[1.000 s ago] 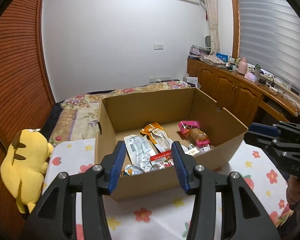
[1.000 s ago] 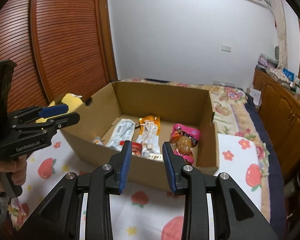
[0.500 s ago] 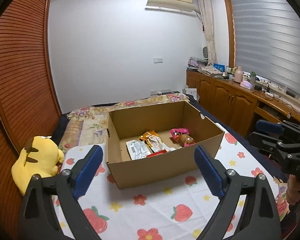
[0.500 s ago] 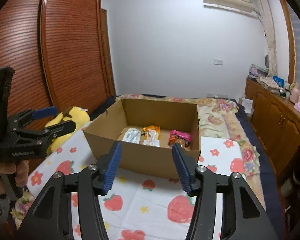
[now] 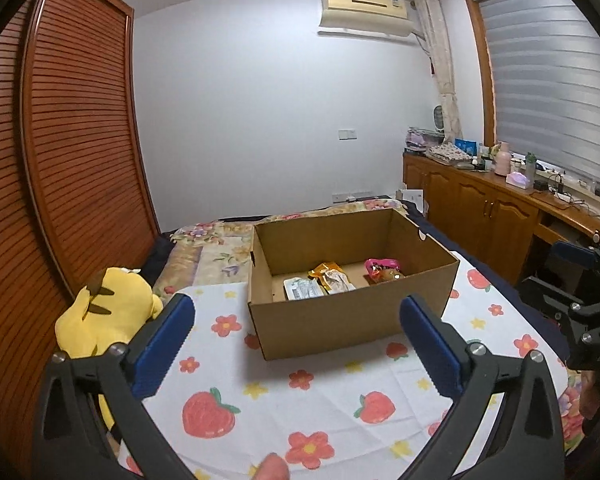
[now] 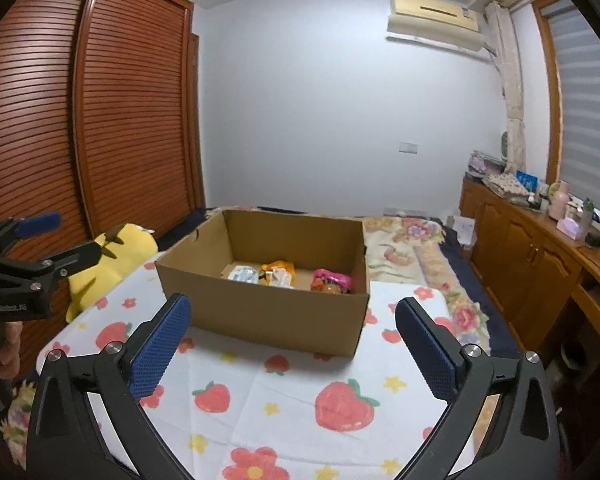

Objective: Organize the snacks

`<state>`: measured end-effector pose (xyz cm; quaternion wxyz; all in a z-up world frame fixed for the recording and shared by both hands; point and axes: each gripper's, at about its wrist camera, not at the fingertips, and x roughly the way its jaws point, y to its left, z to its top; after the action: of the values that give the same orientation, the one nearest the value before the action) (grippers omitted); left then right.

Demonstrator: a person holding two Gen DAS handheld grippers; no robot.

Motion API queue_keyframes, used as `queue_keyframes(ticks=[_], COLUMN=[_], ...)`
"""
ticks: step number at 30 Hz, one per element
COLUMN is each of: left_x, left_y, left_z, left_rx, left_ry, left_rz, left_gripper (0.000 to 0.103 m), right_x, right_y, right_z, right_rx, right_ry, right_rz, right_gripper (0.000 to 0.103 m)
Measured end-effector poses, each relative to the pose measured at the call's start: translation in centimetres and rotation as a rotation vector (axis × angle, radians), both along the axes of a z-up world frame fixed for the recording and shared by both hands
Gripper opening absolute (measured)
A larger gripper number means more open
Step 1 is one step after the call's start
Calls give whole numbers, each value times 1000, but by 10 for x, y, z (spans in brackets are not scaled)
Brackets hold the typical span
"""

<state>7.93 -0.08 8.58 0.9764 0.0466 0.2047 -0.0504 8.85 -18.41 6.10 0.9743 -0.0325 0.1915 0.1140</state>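
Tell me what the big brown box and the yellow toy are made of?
The big brown box looks like plain cardboard: matte brown, with thin folded walls and raw cut edges. The yellow toy looks like soft plush fabric: its rounded body seems stuffed and slumps against the bed's edge. Its fuzz is too small to see clearly.

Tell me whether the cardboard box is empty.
Not empty. The cardboard box holds a white packet, an orange packet and a pink one.
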Motion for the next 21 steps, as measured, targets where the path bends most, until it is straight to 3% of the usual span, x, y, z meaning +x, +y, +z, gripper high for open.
queue_keyframes(ticks=[4, 21], left_x=[-10, -40], left_y=[5, -2], left_z=[-8, -43], left_rx=[-35, -26], left_ry=[-12, 30], left_rz=[39, 47], left_gripper=[103, 103], right_x=[-11, -36], right_y=[-2, -14], right_z=[-2, -25], right_rx=[6, 35], right_ry=[-10, -8], right_rz=[-26, -77], right_gripper=[103, 103])
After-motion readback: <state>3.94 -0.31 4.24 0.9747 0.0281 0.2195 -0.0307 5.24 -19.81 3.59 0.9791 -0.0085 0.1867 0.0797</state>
